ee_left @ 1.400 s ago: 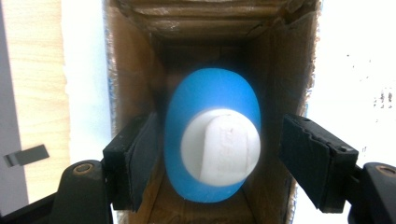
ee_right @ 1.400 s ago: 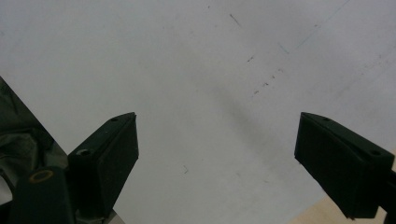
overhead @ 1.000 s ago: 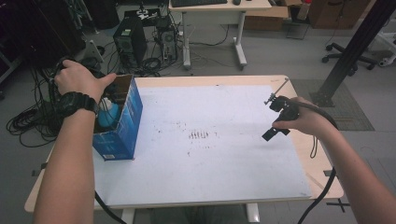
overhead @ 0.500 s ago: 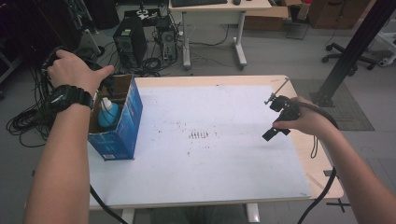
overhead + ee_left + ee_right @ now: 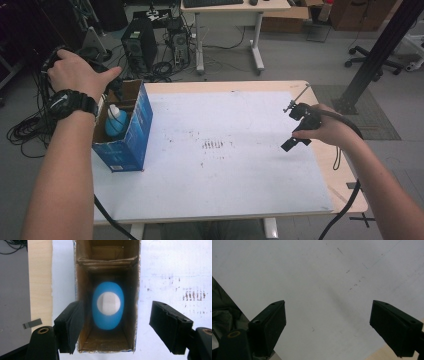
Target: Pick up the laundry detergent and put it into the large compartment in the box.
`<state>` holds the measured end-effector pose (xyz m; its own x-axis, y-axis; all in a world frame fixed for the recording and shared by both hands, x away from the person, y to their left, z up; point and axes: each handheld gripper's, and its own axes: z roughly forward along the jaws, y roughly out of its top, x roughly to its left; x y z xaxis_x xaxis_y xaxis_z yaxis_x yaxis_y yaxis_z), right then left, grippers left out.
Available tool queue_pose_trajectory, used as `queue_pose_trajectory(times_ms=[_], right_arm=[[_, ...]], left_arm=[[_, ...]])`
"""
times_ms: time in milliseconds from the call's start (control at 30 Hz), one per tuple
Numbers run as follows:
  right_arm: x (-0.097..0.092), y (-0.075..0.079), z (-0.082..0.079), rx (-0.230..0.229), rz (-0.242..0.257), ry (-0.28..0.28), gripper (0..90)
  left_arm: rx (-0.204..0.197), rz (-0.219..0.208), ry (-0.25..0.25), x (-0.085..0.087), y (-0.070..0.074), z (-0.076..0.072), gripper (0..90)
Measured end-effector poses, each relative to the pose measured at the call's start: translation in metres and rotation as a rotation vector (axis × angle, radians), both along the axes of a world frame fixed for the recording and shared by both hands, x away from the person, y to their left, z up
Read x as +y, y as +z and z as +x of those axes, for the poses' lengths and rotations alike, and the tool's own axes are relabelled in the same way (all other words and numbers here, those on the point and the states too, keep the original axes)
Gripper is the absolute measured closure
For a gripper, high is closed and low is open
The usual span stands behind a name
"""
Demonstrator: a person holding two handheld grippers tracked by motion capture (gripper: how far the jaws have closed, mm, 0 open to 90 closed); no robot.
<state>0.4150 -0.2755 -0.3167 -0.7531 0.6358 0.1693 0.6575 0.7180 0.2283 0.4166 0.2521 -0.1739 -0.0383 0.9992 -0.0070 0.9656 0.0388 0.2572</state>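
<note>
Probably light, smooth plastic, the blue bottle stands upright inside the open cardboard box; its rounded shoulders look slippery, so the white cap seems the surer hold. The left gripper hangs above the box, fingers apart and empty; well away from the box over the bench, the right gripper is spread too.

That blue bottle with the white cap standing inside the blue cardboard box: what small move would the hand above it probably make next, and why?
Probably straight down. The left gripper hangs above the open blue cardboard box, jaws apart and empty, straddling it. The blue bottle with the white cap stands upright below, untouched, so lowering would bring the jaws toward it.
</note>
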Motion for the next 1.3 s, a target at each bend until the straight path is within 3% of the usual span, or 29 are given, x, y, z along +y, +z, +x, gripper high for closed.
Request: queue_pose_trajectory(times_ms=[533, 1300], right_arm=[[-0.001, 0.0, -0.002, -0.004, 0.005, -0.002, 13.8], [-0.002, 0.001, -0.005, -0.007, 0.001, 0.003, 13.8]], left_arm=[[-0.008, 0.011, -0.063, -0.023, 0.006, 0.0, 28.1], [0.029, 0.018, -0.246, -0.082, -0.003, 0.007, 27.6]])
